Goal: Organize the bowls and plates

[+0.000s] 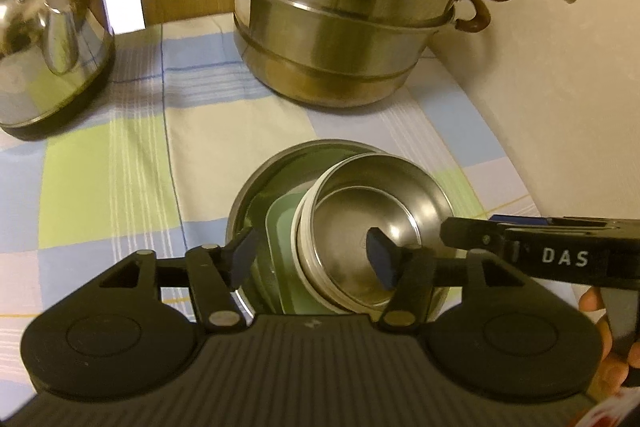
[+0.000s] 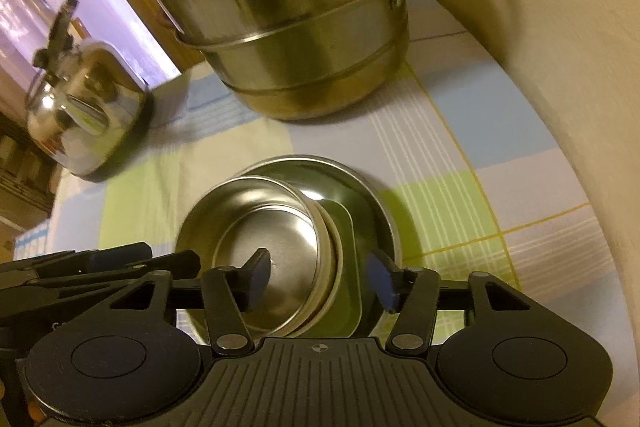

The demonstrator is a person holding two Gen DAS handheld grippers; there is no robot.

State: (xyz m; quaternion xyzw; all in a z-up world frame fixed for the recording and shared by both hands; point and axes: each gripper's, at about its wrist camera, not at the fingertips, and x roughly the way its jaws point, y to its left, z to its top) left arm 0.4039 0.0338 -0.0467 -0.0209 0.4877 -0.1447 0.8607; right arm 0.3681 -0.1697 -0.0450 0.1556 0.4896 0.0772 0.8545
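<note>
Fingers (image 1: 380,259) spread around tilted steel bowl (image 1: 372,223)

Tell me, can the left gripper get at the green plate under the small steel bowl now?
Probably not directly. The left gripper is open above the stack, but the small steel bowl lies tilted on the green plate, covering most of it, inside the large steel bowl. Only the plate's left edge shows.
</note>
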